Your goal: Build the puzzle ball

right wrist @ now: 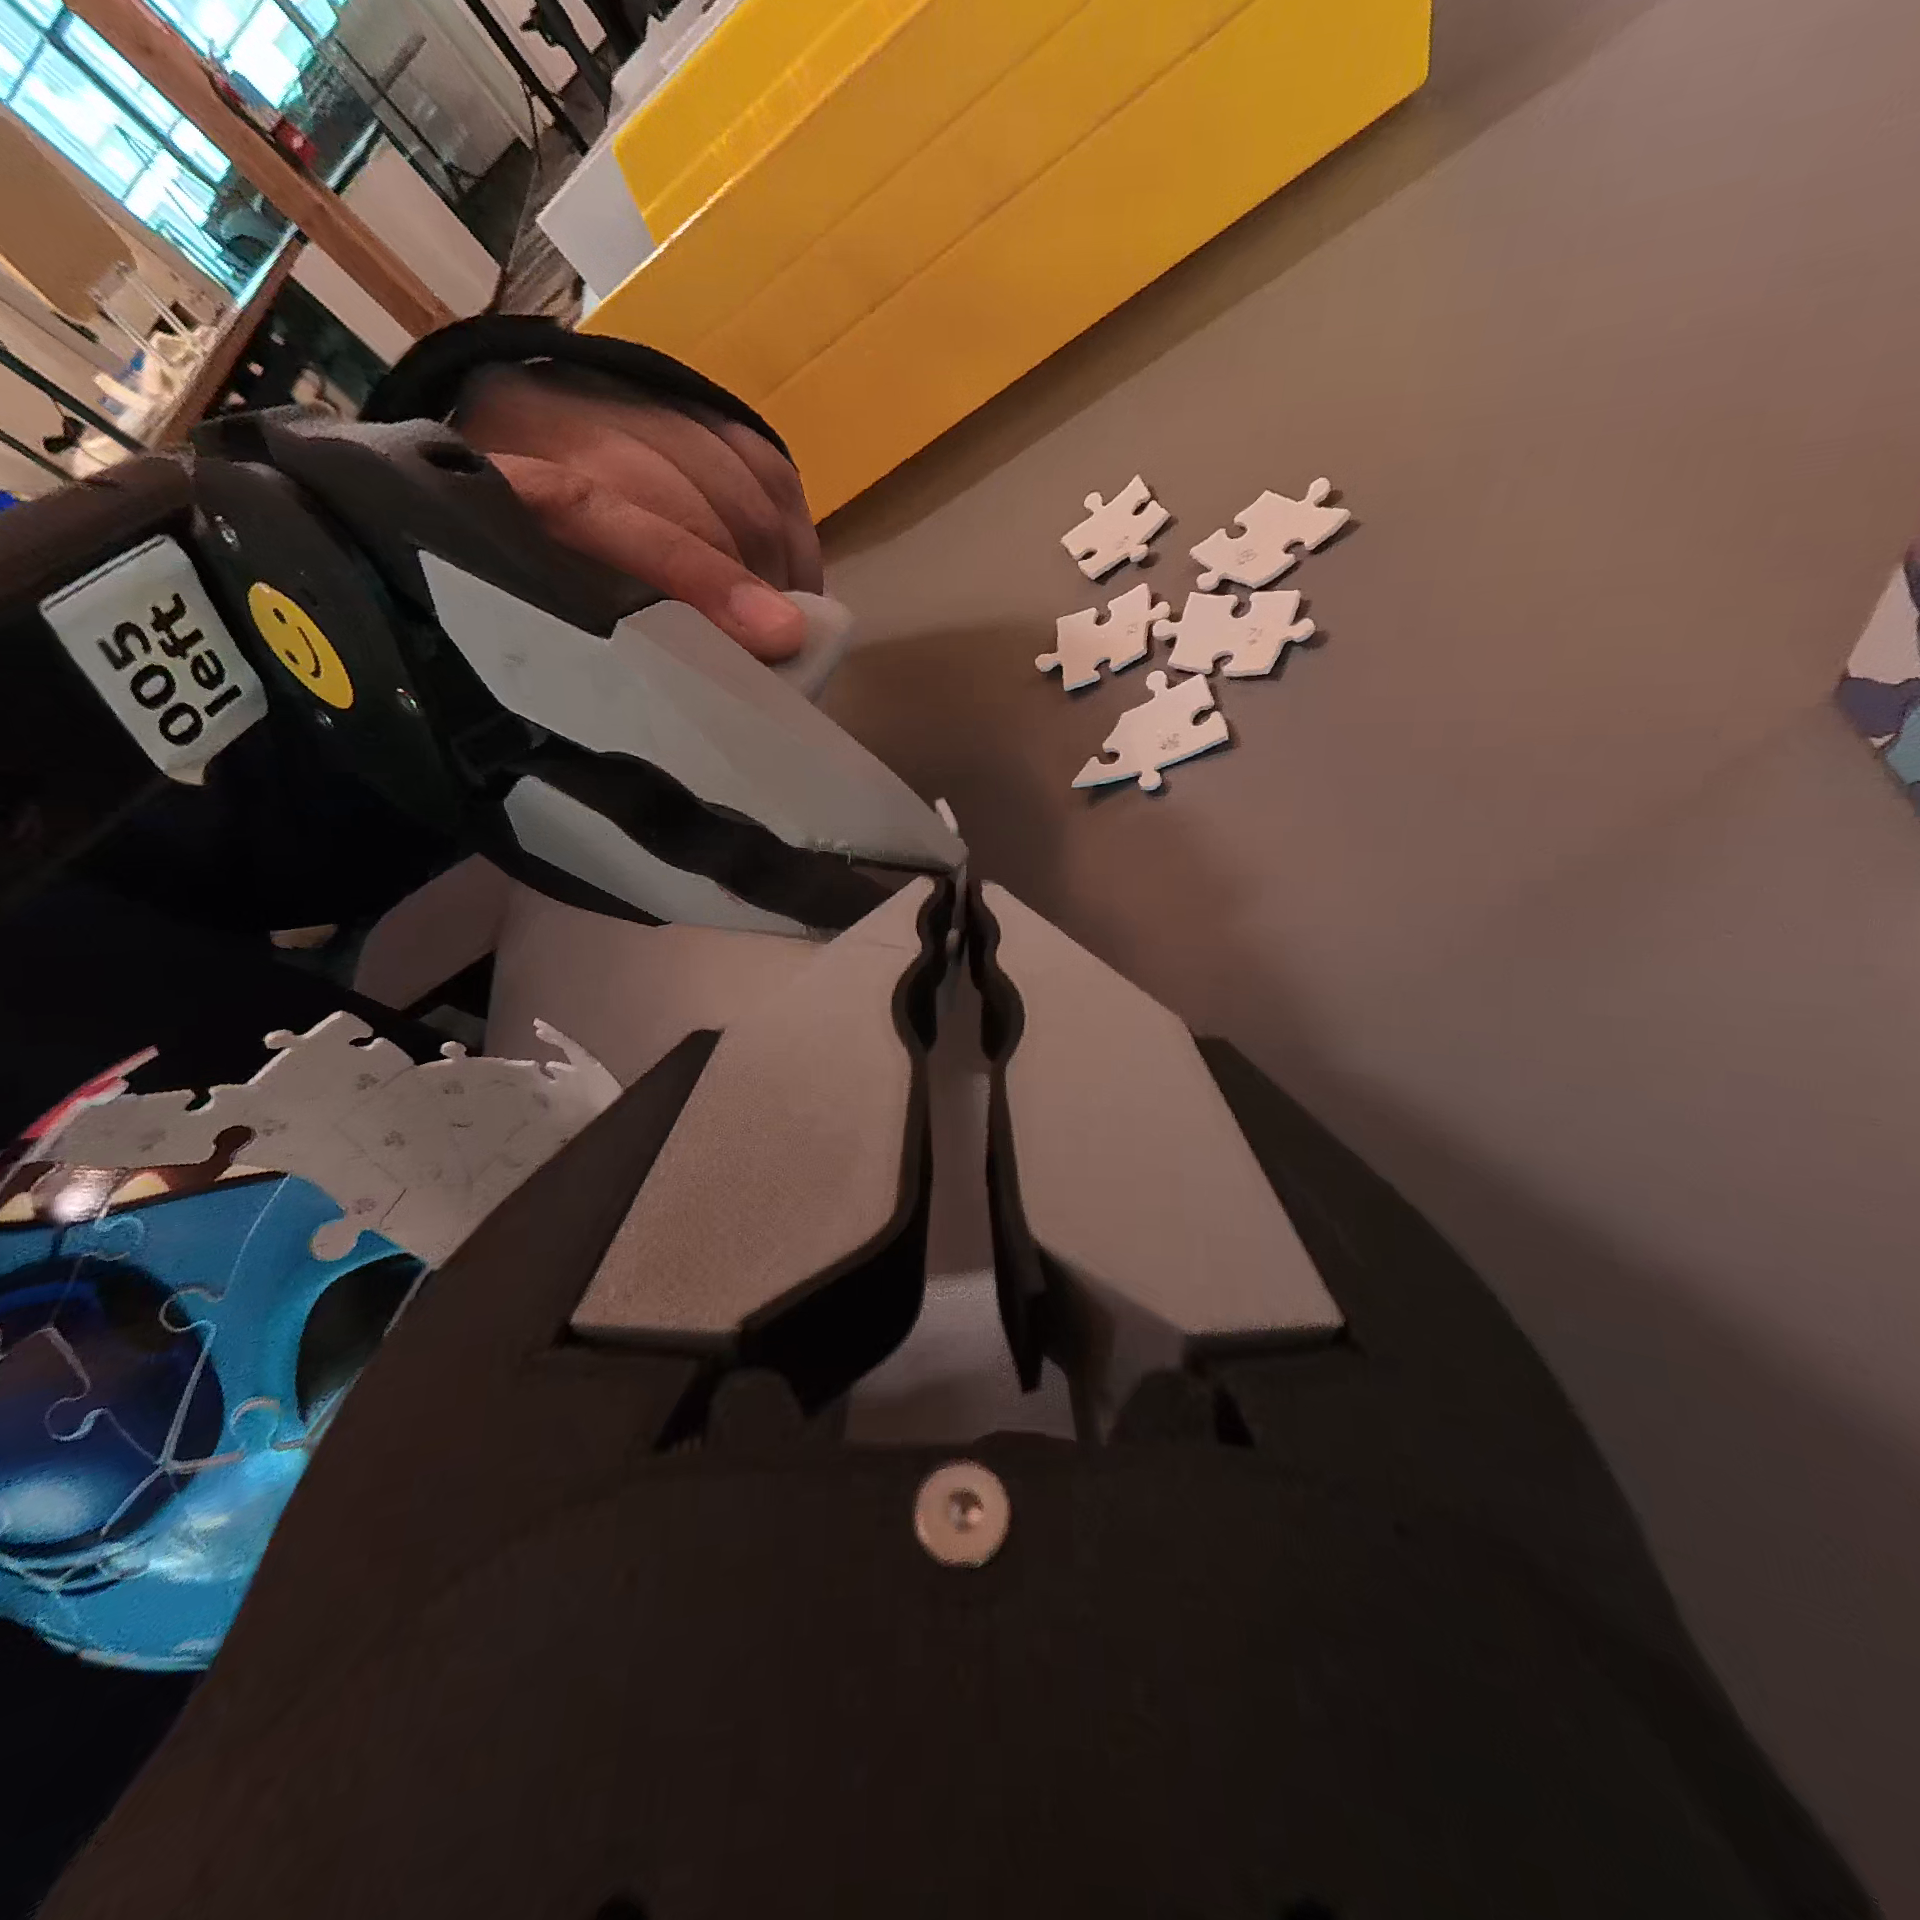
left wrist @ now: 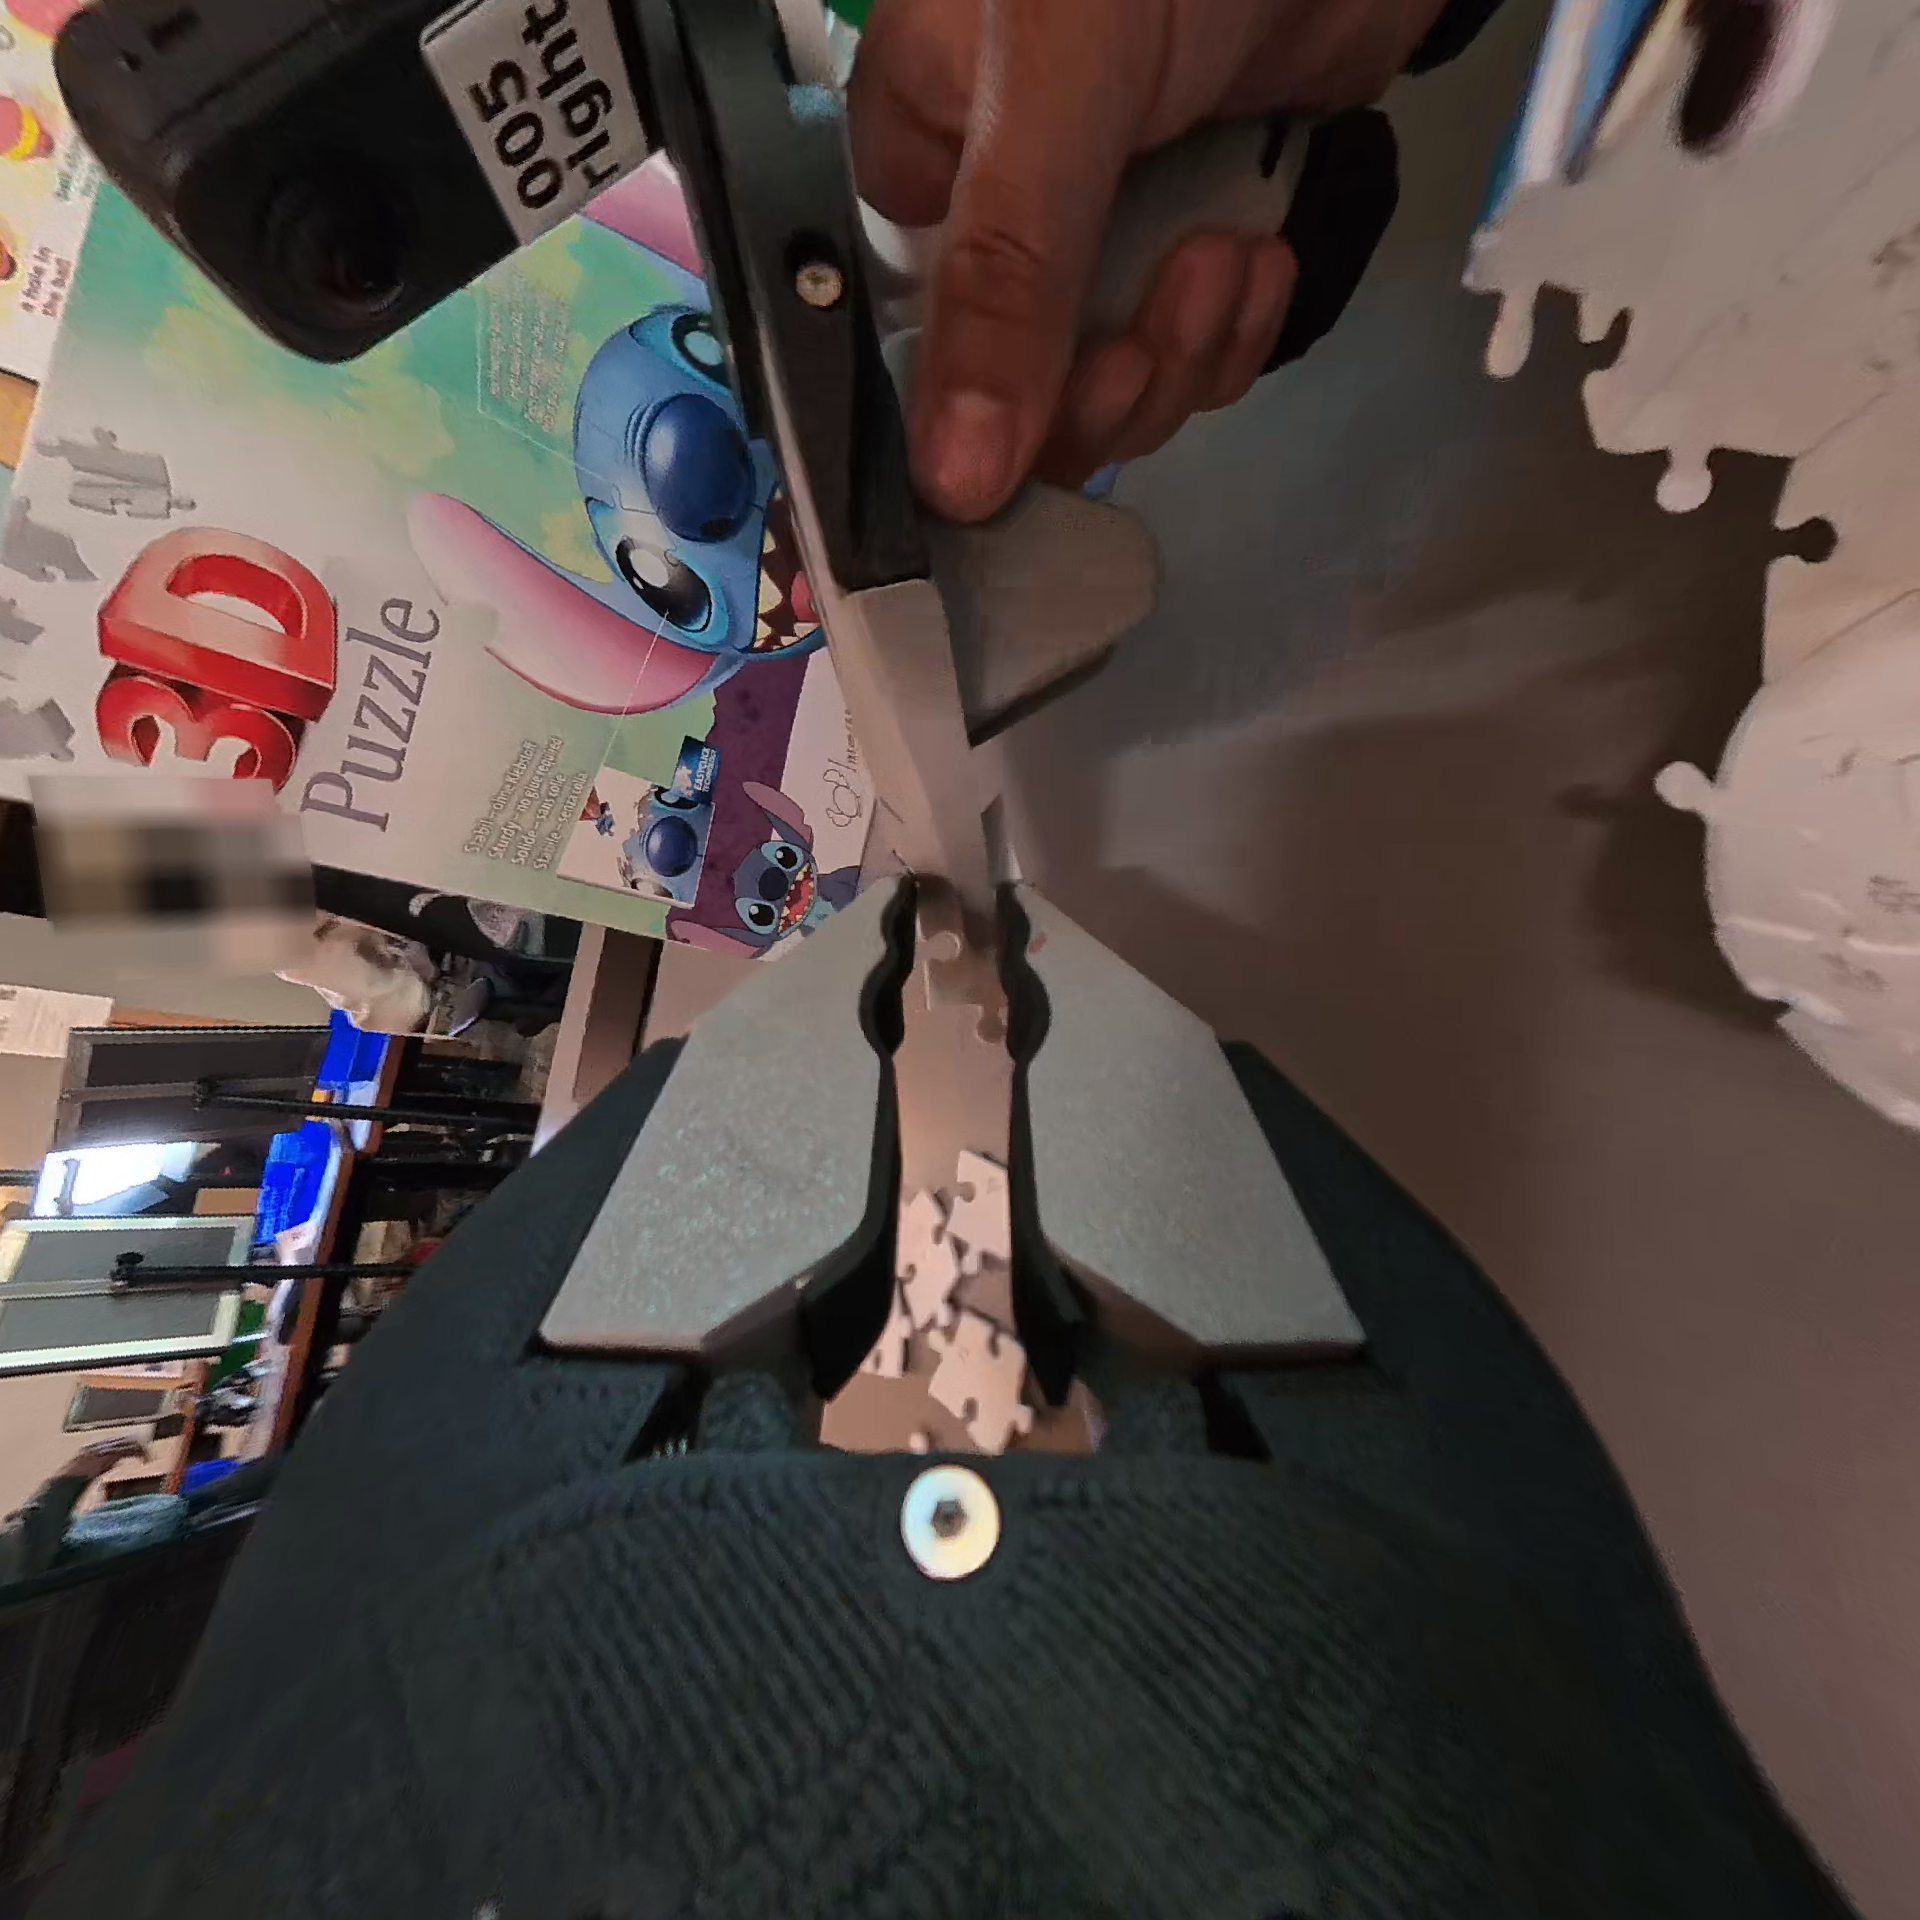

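Observation:
A single puzzle piece (left wrist: 958,971) is held above the table where both grippers meet tip to tip. My left gripper (left wrist: 958,906) is shut on it, with the piece's face showing between its fingers. My right gripper (right wrist: 956,906) is shut on the same piece (right wrist: 954,935), which shows edge-on as a thin white sliver. The right gripper (left wrist: 961,857) comes down from the top in the left wrist view; the left gripper (right wrist: 935,854) comes in from the left in the right wrist view. The partly built blue ball (right wrist: 156,1351) lies at lower left, its white inside also showing (left wrist: 1766,312).
Several loose white pieces (right wrist: 1179,623) lie face down on the grey table (right wrist: 1507,935). A yellow box (right wrist: 1039,208) stands at the far edge. The puzzle's printed box (left wrist: 364,623) stands behind. Another assembled fragment (right wrist: 1886,707) shows at the right edge. Only a small space, under 4 cm, lies between the two pairs of fingers.

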Demonstrator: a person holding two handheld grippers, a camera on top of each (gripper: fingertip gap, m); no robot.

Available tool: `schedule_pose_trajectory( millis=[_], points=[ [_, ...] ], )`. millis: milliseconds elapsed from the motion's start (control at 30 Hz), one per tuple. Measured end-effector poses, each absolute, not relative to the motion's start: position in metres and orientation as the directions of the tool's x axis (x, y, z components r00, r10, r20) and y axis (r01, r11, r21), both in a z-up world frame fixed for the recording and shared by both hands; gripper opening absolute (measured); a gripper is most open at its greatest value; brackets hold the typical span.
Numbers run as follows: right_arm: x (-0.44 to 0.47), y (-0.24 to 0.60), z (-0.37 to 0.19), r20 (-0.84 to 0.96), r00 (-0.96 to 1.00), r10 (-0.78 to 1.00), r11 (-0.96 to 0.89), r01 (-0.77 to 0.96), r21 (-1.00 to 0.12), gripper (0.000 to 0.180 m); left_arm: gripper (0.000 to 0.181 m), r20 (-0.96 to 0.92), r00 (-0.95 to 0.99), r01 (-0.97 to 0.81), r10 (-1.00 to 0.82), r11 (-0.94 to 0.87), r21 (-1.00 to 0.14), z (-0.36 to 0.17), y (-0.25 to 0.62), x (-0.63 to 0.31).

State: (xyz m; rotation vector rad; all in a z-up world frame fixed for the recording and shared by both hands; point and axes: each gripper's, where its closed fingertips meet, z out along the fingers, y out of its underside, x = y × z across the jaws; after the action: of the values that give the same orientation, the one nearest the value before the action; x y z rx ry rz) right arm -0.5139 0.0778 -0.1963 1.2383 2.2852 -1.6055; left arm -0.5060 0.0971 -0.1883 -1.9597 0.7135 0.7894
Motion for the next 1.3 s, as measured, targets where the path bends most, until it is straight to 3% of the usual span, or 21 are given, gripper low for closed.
schedule_pose_trajectory(
  millis=[267, 367, 700, 1100, 1300],
  points=[
    [-0.507, 0.093, -0.185, -0.437, -0.686, 0.582, 0.087, 0.587, -0.805, 0.000, 0.027, -0.516, 0.853, -0.500, -0.074, -0.399, -0.769, -0.177, 0.088, -0.510],
    [-0.496, 0.104, -0.177, -0.374, -0.710, 0.597, 0.081, 0.517, -0.852, 0.000, 0.029, -0.409, 0.913, -0.366, -0.001, -0.446, -0.817, -0.182, 0.088, -0.523],
    [-0.486, 0.120, -0.170, -0.309, -0.741, 0.596, 0.027, 0.404, -0.914, 0.000, 0.029, -0.097, 0.986, -0.012, 0.139, -0.515, -0.857, -0.208, 0.083, -0.553],
    [-0.475, 0.103, -0.172, -0.335, -0.797, 0.503, 0.034, 0.405, -0.913, 0.000, 0.029, -0.137, 0.982, -0.032, 0.133, -0.595, -0.803, -0.228, 0.080, -0.554],
    [-0.480, 0.106, -0.178, -0.344, -0.773, 0.533, 0.031, 0.424, -0.905, 0.000, 0.024, 0.080, 0.997, 0.067, -0.001, -0.545, -0.836, -0.220, 0.085, -0.524]
  ],
)
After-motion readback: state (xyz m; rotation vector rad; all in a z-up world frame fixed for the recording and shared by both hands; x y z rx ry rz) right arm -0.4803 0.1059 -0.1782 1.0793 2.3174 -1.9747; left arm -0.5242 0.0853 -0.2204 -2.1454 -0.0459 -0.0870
